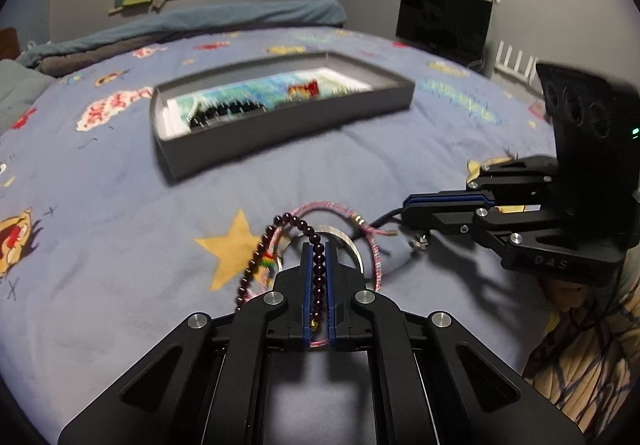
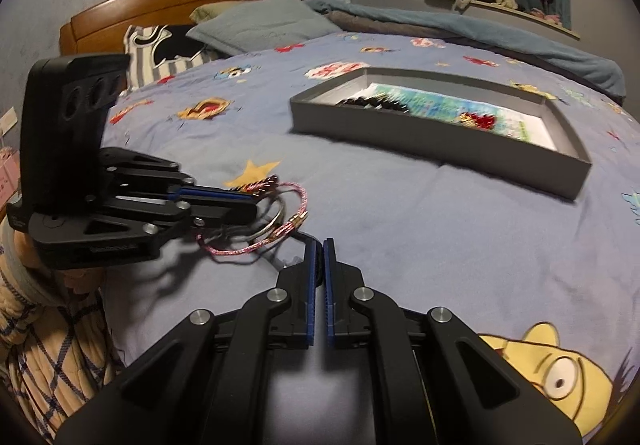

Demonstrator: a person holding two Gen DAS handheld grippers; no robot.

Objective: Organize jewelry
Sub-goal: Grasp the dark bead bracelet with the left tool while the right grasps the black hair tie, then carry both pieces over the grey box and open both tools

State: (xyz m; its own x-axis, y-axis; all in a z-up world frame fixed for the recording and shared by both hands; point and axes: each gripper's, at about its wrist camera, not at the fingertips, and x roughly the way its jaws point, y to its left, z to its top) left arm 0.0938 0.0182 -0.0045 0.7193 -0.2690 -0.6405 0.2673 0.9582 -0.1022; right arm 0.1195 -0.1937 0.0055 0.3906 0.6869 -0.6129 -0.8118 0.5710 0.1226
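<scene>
**On the bed, 2 claws in 1 tangle**

Low in the left wrist view, the left claw is clamped on a string of dark beads, which loops up left of the fingers. A pink cord bracelet and a silver ring sit threaded through the same heap. From the right edge, the right claw is closed on a thin dark cord from that pile. The grey box waits well apart, upper centre. I'd worry that lifting either piece drags the others along, or that pulling apart snaps the bead string and scatters beads over the sheet.
</scene>
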